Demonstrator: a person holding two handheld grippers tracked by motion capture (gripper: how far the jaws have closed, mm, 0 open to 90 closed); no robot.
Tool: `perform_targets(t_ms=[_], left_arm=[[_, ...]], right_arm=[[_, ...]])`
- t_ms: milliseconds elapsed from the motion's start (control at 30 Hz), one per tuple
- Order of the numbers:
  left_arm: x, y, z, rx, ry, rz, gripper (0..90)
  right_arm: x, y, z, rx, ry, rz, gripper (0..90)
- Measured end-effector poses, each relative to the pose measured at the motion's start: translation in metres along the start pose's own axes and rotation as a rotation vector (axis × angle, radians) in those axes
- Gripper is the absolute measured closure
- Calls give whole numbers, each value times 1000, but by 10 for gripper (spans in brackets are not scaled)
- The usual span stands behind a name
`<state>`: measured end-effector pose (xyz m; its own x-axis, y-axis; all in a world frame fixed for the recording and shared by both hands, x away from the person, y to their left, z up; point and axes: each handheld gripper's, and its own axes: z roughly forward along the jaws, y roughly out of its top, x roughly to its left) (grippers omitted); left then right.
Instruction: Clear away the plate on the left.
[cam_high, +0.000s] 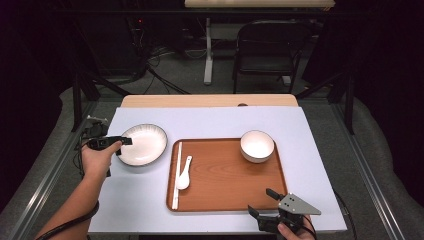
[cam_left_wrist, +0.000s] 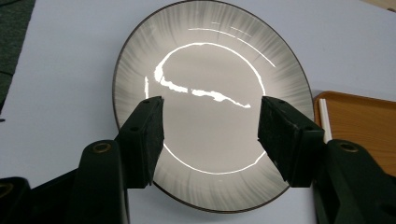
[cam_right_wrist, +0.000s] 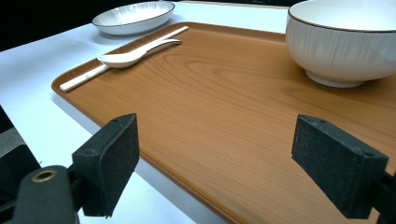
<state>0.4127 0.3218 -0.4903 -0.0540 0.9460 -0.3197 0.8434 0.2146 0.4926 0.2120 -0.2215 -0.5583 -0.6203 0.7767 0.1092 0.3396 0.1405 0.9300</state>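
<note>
Nearest me, my right gripper (cam_high: 265, 202) hangs at the front edge of the tray (cam_high: 230, 200), jaws spread wide and empty, the tray's rim just ahead of them. On the tray lie 2 chopsticks (cam_high: 177, 172) and a spoon (cam_high: 184, 173) along its left side, and a bowl (cam_high: 257, 145) stands in the far right corner. Further out on the left, my left gripper (cam_left_wrist: 210, 135) hovers over the near side of the plate (cam_left_wrist: 212, 107), which sits on the tablecloth (cam_high: 210, 120) just left of the tray; its jaws are spread and pinch nothing. I judge this the approach to the plate. Next I would lower onto its near rim, 1 jaw on each face, and close gently so it does not slip.
</note>
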Motion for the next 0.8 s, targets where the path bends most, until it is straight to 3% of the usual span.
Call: perform_targets(t_ms=[133, 367, 800], left_arm=[[14, 0, 7, 4, 15, -40, 395], [29, 0, 14, 7, 24, -72, 392], [28, -2, 35, 41, 10, -92, 468]], right_arm=[[0, 0, 1, 3, -4, 4, 144], [0, 0, 1, 5, -8, 3, 144], [-1, -1, 1, 8, -12, 5, 144]])
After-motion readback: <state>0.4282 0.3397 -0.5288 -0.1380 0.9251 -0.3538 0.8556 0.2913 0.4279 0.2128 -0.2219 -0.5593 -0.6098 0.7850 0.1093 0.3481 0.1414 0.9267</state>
